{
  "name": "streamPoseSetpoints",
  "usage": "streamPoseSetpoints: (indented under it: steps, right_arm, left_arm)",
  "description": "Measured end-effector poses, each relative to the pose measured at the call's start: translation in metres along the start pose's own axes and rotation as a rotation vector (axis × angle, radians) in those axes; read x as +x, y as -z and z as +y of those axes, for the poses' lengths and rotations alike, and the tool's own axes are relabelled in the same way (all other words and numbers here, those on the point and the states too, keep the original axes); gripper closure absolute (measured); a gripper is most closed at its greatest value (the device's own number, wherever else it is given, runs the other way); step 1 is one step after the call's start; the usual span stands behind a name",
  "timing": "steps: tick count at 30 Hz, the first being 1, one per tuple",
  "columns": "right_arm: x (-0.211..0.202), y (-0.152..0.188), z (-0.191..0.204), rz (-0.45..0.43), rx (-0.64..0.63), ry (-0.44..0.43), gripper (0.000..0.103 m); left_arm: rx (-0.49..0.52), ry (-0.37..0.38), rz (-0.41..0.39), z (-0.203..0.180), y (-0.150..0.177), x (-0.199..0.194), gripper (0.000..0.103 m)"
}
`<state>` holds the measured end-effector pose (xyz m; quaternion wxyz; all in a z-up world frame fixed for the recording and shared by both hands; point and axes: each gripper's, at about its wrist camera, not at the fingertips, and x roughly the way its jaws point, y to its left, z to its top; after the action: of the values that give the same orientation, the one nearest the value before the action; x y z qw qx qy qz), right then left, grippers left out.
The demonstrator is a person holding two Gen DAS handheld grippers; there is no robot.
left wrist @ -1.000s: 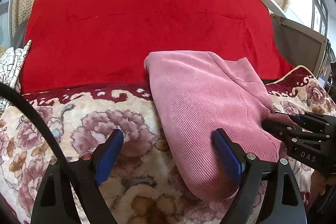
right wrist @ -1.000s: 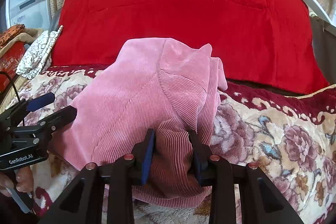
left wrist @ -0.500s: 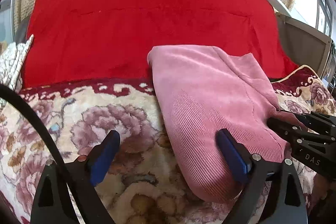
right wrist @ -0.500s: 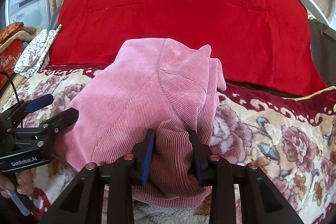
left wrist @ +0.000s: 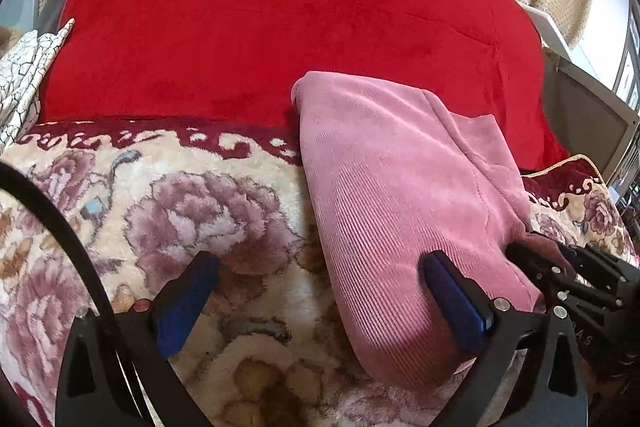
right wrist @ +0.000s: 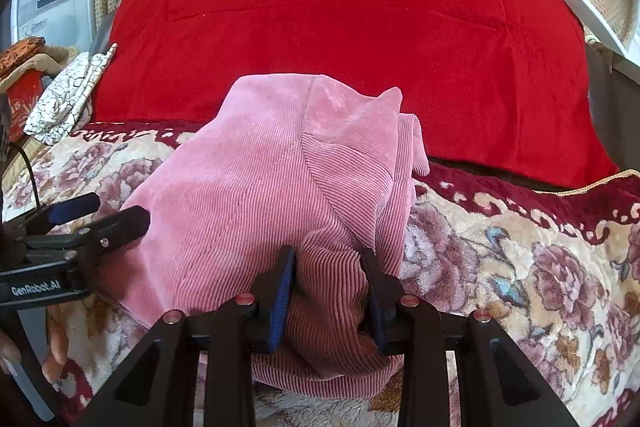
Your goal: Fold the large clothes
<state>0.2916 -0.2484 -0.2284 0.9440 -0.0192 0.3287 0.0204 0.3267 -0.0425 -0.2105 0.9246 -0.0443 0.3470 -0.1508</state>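
A folded pink corduroy garment lies on a floral plush blanket. My right gripper is shut on a thick fold at the garment's near edge, and its black fingers also show in the left wrist view. My left gripper is open and its jaws are still opening. The garment's left edge lies between them without the pads pressing on it, and its right fingertip sits over the cloth. In the right wrist view the left gripper stands at the garment's left side, held by a hand.
A red blanket covers the bed behind the floral blanket. A white crackle-patterned cloth lies at the far left. A dotted curtain hangs behind, and a grey frame stands at the right.
The left gripper's jaws have spread wider and the gripper has rolled slightly. The right gripper stays clamped on the pink fold in the same place.
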Motion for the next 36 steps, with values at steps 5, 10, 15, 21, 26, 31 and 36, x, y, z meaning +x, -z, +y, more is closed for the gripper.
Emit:
streamPoseSetpoints:
  steps: [5, 10, 15, 21, 26, 31, 36]
  right_arm:
    - [-0.004, -0.006, -0.011, 0.012, 0.05, -0.062, 0.067]
    - [-0.015, -0.036, -0.03, -0.052, 0.106, -0.093, 0.067]
    - [0.017, -0.066, -0.038, 0.005, 0.138, -0.103, 0.067]
    - [0.062, -0.058, -0.041, 0.091, 0.14, -0.113, 0.064]
    - [0.027, -0.057, -0.049, 0.053, 0.165, -0.152, 0.064]
    - [-0.008, -0.046, -0.042, 0.025, 0.13, -0.166, 0.064]
    - [0.01, -0.033, -0.035, 0.117, 0.108, -0.174, 0.058]
  left_arm:
    - [-0.036, -0.051, -0.074, 0.008, -0.015, -0.012, 0.001]
    - [-0.029, -0.036, -0.051, 0.006, -0.023, 0.001, 0.001]
    - [0.048, -0.041, 0.008, -0.013, -0.021, 0.022, 0.0]
    - [0.116, -0.069, 0.007, -0.021, -0.018, 0.029, 0.0]
    - [0.145, -0.109, -0.019, -0.027, -0.017, 0.025, 0.0]
    - [0.162, -0.124, -0.027, -0.034, -0.014, 0.019, 0.0]
    - [0.162, -0.125, -0.026, -0.035, -0.014, 0.019, 0.0]
